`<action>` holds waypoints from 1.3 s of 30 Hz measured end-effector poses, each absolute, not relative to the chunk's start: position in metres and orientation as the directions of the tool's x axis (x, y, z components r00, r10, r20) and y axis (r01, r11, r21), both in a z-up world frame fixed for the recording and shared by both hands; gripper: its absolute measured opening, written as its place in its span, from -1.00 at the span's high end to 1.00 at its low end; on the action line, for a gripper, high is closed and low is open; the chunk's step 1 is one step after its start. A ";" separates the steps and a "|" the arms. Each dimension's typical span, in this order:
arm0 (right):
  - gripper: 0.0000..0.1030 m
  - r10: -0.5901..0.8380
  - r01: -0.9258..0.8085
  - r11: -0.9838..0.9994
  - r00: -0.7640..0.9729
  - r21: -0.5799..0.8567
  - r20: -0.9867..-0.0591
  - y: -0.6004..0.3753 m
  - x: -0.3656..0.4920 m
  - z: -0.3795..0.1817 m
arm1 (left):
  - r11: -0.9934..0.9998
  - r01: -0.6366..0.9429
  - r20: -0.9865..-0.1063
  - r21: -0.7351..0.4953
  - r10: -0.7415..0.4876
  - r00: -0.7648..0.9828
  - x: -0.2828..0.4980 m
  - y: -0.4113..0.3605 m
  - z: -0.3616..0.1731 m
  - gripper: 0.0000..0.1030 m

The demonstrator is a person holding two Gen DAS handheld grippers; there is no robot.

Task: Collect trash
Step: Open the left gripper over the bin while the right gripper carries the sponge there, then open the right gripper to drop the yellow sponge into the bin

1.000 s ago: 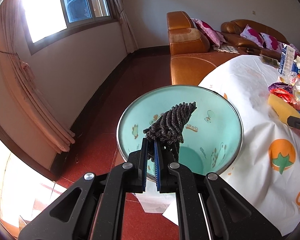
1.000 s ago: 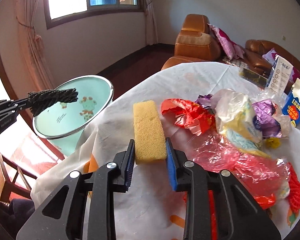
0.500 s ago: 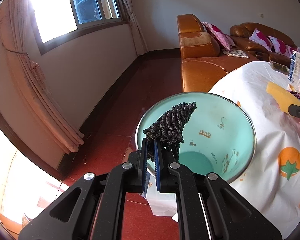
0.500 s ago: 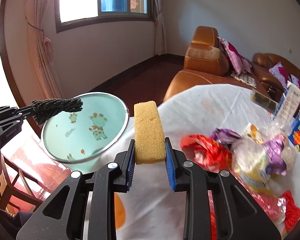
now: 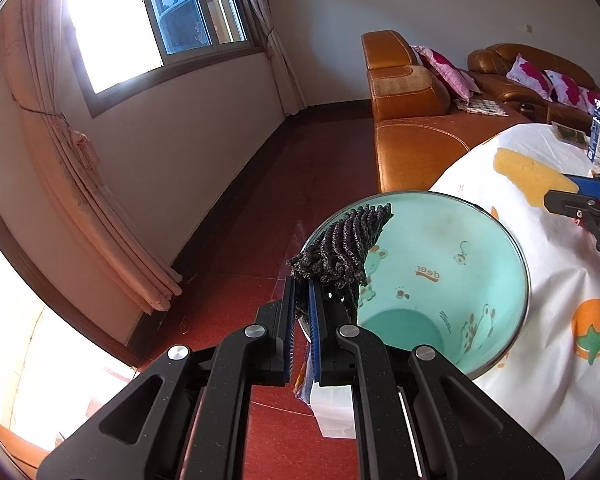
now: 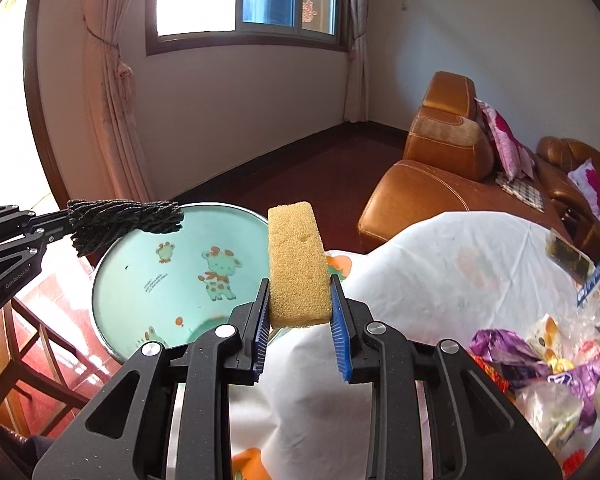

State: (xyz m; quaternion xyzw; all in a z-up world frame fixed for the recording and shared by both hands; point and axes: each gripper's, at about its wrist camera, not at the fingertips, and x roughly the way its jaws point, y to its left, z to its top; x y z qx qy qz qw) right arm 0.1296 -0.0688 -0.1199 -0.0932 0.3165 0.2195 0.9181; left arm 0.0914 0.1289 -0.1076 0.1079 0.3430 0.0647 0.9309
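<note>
Two grippers are now both loaded near the bin (image 6: 172, 280). The right gripper (image 6: 300, 312), half closed on the sponge (image 6: 298, 268), has lifted it off the table (image 6: 440, 272) toward the bin, so dropping seems next. The left gripper (image 5: 302, 312), nearly shut, pinches the dark yarn (image 5: 340, 248) over the bin's left rim.
</note>
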 end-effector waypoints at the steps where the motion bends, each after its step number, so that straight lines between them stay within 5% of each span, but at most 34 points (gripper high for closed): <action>1: 0.46 0.345 -0.468 0.883 0.701 -0.038 -0.624 -0.067 0.131 -0.120 | 0.965 -0.048 -0.623 0.256 0.202 0.756 0.092 0.128 -0.108 0.88; 10: 0.46 0.310 -0.506 0.852 0.695 -0.135 -0.648 -0.048 0.139 -0.128 | 0.936 -0.043 -0.598 0.349 0.258 0.759 0.095 0.120 -0.111 0.88; 26: 0.44 0.318 -0.555 0.813 0.675 -0.175 -0.666 -0.028 0.139 -0.136 | 0.944 -0.035 -0.605 0.329 0.239 0.760 0.095 0.121 -0.111 0.80; 34: 0.05 0.332 -0.562 0.810 0.674 -0.166 -0.660 -0.026 0.138 -0.136 | 0.949 -0.022 -0.607 0.315 0.219 0.764 0.094 0.119 -0.114 0.27; 39: 0.04 0.330 -0.549 0.821 0.679 -0.154 -0.656 -0.029 0.140 -0.135 | 0.949 -0.027 -0.605 0.315 0.223 0.764 0.094 0.120 -0.114 0.19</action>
